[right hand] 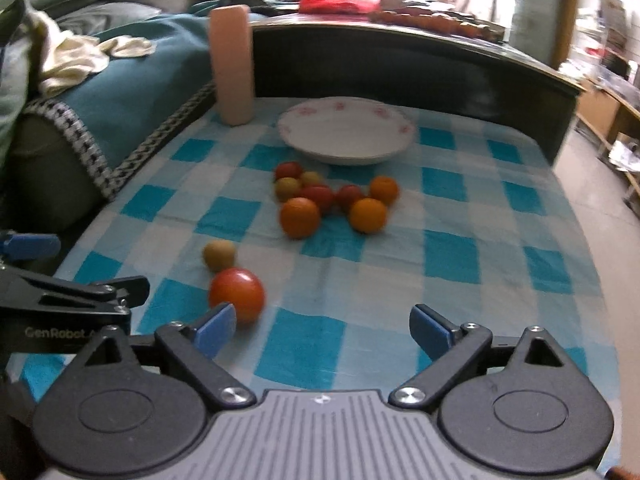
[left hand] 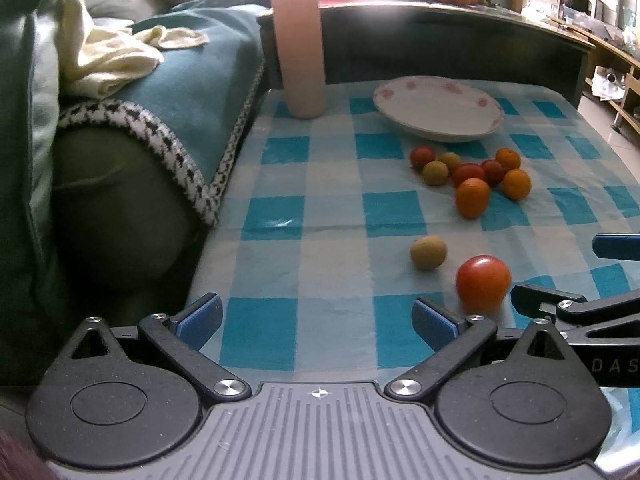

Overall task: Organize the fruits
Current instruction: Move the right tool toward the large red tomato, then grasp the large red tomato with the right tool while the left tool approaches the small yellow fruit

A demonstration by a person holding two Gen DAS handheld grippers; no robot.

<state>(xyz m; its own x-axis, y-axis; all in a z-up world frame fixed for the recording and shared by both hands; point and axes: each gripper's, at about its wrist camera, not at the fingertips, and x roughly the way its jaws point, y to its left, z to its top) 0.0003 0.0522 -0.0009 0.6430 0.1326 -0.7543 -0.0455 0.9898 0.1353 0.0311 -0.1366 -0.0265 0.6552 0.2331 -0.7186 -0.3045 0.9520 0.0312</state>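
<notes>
Fruits all sit on the checked table (right hand: 460, 208), none on the plate (right hand: 346, 130) yet, so task looks barely begun. Going L to R: left gripper (left hand: 318, 320) spread wide, empty; tan fruit (right hand: 219, 255) and red tomato (right hand: 237, 294) lie touching, nearest; main cluster (right hand: 336, 200) just before the plate; right gripper (right hand: 324, 328) also spread, empty. Approx. everything left to move.

I can read "DAS" on the side of the right gripper (left hand: 580, 272) and "GenRobot" on the side of the left gripper (right hand: 72, 264).
</notes>
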